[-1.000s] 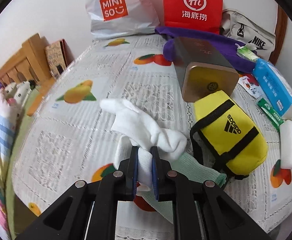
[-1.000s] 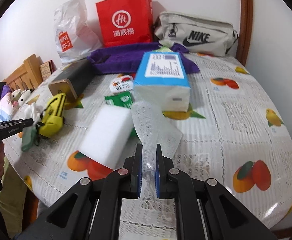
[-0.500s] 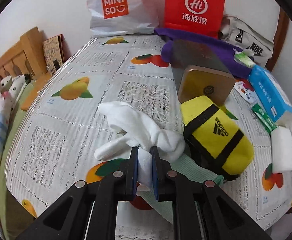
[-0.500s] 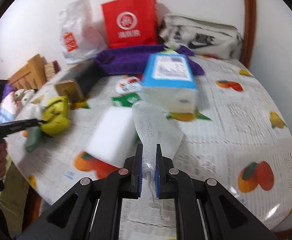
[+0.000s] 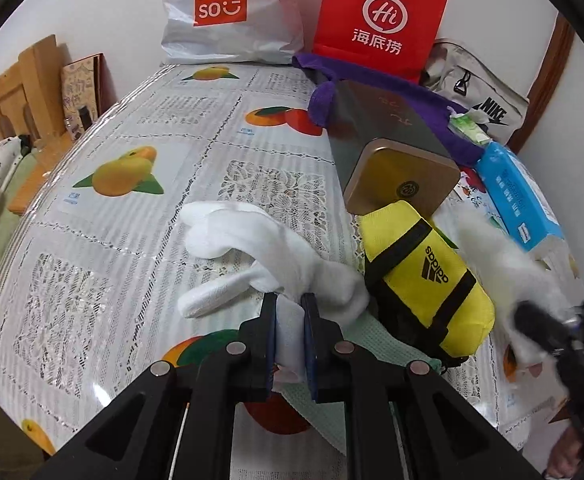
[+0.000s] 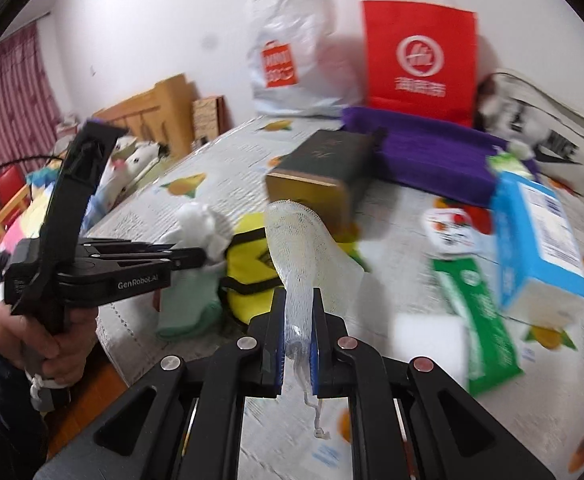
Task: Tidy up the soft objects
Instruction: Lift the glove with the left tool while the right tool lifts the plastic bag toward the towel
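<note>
**Mesh pouch carried over toward the socks**

Swung leftward since a second ago, the mesh pouch [image 6: 303, 256] now hangs above the yellow Adidas bag [image 6: 248, 268], pinched in the right gripper [image 6: 296, 344]. White socks [image 5: 260, 256] stay clamped in the left gripper [image 5: 290, 344], low over the table [image 5: 132, 240] beside a pale green cloth [image 6: 190, 304]. Both soft items seem mid-gathering; next, I judge, they need one shared spot and a release there.

White sock [image 5: 252, 248], yellow-and-black pouch [image 5: 423, 280], red bag [image 5: 379, 16], purple cloth [image 6: 431, 156], fruit-print tablecloth [image 5: 132, 200]
</note>
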Action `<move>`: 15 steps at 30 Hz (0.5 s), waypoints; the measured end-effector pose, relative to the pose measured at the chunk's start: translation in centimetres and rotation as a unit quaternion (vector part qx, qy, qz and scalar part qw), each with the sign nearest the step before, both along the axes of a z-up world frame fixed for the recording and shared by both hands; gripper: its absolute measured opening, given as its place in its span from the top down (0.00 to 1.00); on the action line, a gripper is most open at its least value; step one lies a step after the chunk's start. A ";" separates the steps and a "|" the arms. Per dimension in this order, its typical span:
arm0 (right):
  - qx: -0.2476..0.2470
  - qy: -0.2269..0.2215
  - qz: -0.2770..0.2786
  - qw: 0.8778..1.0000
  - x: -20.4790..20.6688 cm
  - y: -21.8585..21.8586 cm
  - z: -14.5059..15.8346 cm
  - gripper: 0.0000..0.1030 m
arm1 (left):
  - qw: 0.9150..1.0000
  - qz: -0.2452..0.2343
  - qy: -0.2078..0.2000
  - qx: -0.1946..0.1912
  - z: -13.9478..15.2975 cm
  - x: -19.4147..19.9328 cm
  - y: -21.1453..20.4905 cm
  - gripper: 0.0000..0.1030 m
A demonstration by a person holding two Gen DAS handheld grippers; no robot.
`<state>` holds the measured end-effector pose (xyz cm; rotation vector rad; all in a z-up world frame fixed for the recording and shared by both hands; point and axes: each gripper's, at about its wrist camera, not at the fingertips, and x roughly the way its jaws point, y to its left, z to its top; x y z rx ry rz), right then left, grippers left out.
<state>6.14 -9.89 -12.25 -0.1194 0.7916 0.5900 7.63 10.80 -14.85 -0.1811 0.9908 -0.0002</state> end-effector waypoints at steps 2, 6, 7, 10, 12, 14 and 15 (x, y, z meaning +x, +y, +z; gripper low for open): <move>-0.012 0.010 0.010 1.000 0.5 1.3 -0.8 0.92 | 1.000 -0.001 -0.002 -0.015 0.0 0.0 0.5 0.88; -0.057 0.033 0.009 0.998 1.2 3.0 -2.9 0.94 | 1.000 0.008 -0.011 -0.015 0.5 -0.1 1.5 0.88; -0.057 0.034 0.009 0.998 1.2 2.8 -3.0 0.94 | 1.000 0.015 -0.014 -0.004 0.8 -0.2 1.8 0.88; -0.056 0.036 0.005 0.998 1.4 2.7 -2.9 0.95 | 1.000 0.022 -0.018 -0.013 1.3 -0.2 2.8 0.88; -0.062 0.037 0.000 0.997 1.6 2.7 -2.9 0.95 | 0.999 0.021 -0.021 -0.024 1.5 -0.1 3.2 0.88; -0.060 0.037 -0.003 0.998 1.6 2.4 -2.6 0.95 | 0.999 0.017 -0.023 -0.026 1.9 0.0 3.1 0.88; -0.059 0.036 -0.004 0.998 1.6 2.3 -2.5 0.95 | 0.999 0.016 -0.025 -0.026 2.1 0.1 3.1 0.88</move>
